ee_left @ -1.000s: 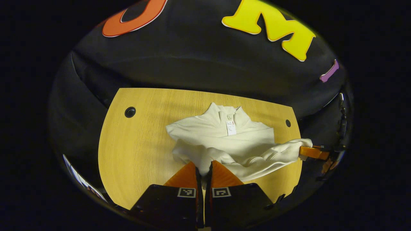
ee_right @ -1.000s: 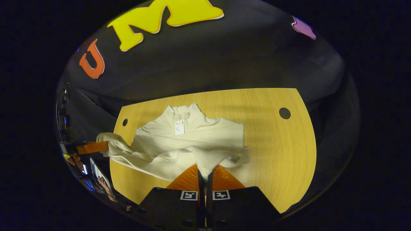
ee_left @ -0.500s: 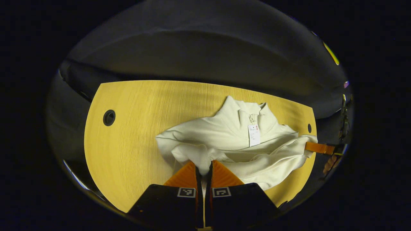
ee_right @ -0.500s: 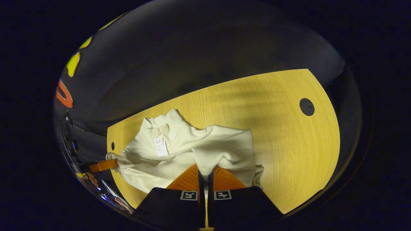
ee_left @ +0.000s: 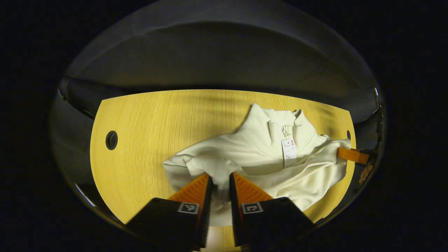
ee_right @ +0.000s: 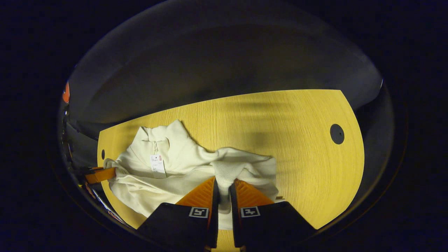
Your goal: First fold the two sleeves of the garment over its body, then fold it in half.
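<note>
Left gripper view: the left gripper (ee_left: 219,182) has its fingers parted a little, with a bunch of the cream pullover (ee_left: 259,157) lying in the gap between them; whether both fingers press on that cloth I cannot tell. The pullover lies on the wooden worktop (ee_left: 140,133) directly ahead of the fingers, collar farthest from them, paper tag (ee_left: 289,152) ahead and to their right. Far to the right of the fingers, the other gripper's finger meets the garment's edge. Right gripper view: the right gripper (ee_right: 224,187) likewise shows a narrow gap with a gathered fold of the pullover (ee_right: 182,168) between the fingers; the grip cannot be confirmed. The garment spreads ahead and to the left of these fingers, bare worktop (ee_right: 297,140) to their right. Judgement: both hems are brought toward the collar, consistent with the halving fold being laid down; the sleeves appear tucked over the body.
</note>
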`<action>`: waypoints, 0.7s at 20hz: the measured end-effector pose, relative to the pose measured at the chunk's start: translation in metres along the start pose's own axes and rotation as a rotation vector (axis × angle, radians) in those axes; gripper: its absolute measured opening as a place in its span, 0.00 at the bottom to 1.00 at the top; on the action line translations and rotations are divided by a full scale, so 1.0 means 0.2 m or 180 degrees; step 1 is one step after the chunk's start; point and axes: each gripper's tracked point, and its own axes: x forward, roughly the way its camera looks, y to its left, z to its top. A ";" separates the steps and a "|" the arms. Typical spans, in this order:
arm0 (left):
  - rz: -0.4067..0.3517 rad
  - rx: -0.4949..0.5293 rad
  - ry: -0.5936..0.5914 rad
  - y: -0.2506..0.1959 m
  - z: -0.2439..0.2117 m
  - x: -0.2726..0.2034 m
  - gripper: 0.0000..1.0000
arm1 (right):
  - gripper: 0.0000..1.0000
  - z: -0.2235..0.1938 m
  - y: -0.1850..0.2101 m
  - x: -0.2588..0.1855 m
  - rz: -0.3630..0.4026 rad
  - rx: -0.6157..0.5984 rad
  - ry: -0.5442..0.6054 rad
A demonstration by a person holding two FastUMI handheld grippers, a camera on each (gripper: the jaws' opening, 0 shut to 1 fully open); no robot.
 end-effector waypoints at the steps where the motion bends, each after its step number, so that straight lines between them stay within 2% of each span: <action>1: 0.0008 -0.0025 -0.0063 0.00 0.01 -0.02 0.48 | 0.22 0.00 0.02 -0.03 -0.0004 -0.0039 -0.0016; 2: 0.0043 -0.0016 -0.0120 0.03 0.03 -0.03 0.73 | 0.25 -0.01 0.03 -0.04 0.0001 -0.0094 -0.0055; 3: 0.0042 -0.0033 -0.0150 0.03 0.02 -0.07 0.90 | 0.38 0.00 0.04 -0.09 -0.0030 -0.0166 -0.0105; 4: 0.0022 -0.0068 -0.0159 0.02 0.02 -0.10 0.93 | 0.64 0.00 0.05 -0.12 -0.0034 -0.0183 -0.0138; 5: 0.0012 -0.0096 -0.0154 0.02 0.01 -0.13 0.94 | 0.75 -0.01 0.04 -0.14 -0.0082 -0.0203 -0.0151; 7: 0.0048 -0.0098 -0.0204 0.03 -0.01 -0.19 0.95 | 0.91 -0.02 0.05 -0.20 -0.0104 -0.0236 -0.0210; 12: 0.0121 -0.0036 -0.0526 0.05 -0.06 -0.47 0.95 | 0.95 -0.07 0.05 -0.52 -0.0231 -0.0369 -0.0484; 14: 0.0189 0.0015 -0.0884 0.06 -0.06 -0.70 0.96 | 0.95 -0.09 0.05 -0.78 -0.0312 -0.0425 -0.0807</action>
